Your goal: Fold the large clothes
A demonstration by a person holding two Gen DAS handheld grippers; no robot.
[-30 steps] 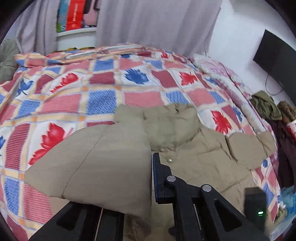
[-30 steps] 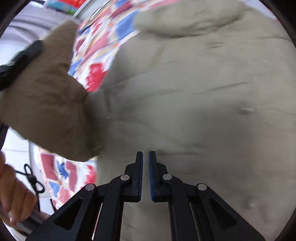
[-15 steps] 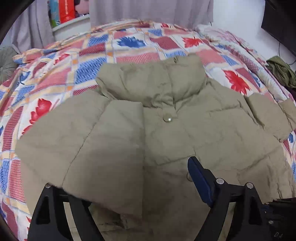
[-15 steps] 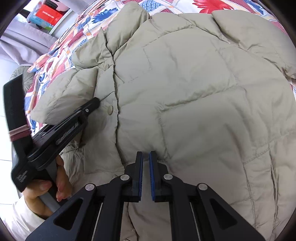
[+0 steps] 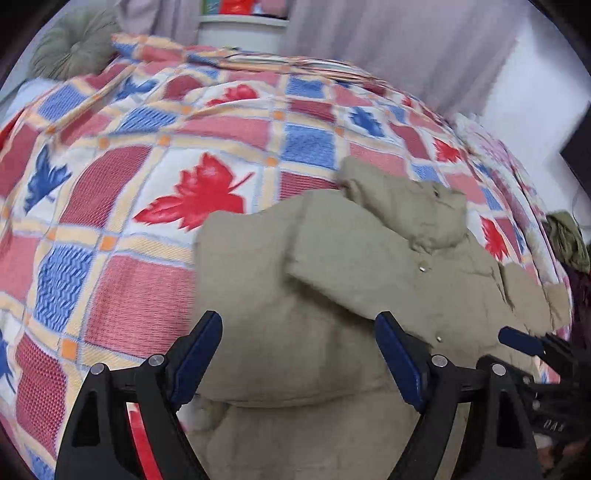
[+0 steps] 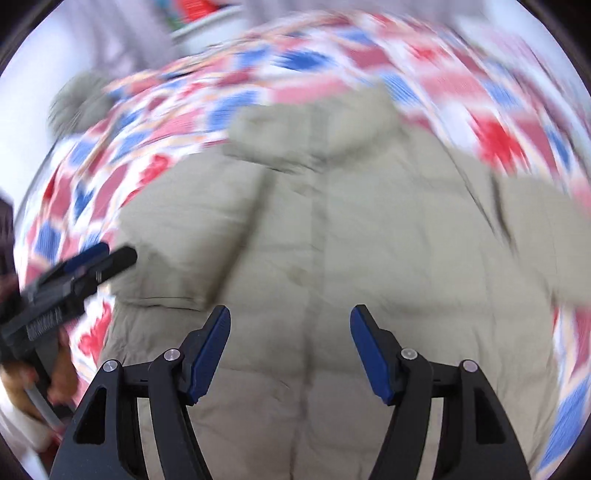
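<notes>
A beige puffer jacket (image 5: 369, 266) lies front up on the patchwork quilt (image 5: 147, 229), collar toward the far side. Its left sleeve (image 5: 258, 280) lies folded across the front. My left gripper (image 5: 297, 325) hangs open above that sleeve's near edge, with nothing between its pads. In the blurred right wrist view the jacket (image 6: 369, 240) fills the frame. My right gripper (image 6: 290, 314) is over its lower front, jaws opening, holding nothing. The left gripper (image 6: 99, 262) shows at the far left, held by a hand (image 6: 22, 387). The right gripper's tip (image 5: 524, 343) shows at the right edge.
A round green cushion (image 5: 74, 44) lies at the bed's far left corner. Grey curtains (image 5: 369, 44) and a white shelf (image 5: 243, 26) stand behind the bed. Loose dark clothes (image 5: 565, 240) are heaped at the right, below a black screen (image 5: 580, 155).
The left gripper let go of the sleeve, which now lies folded on the jacket, and drew back to the left. The right gripper went from shut to open and rose.
</notes>
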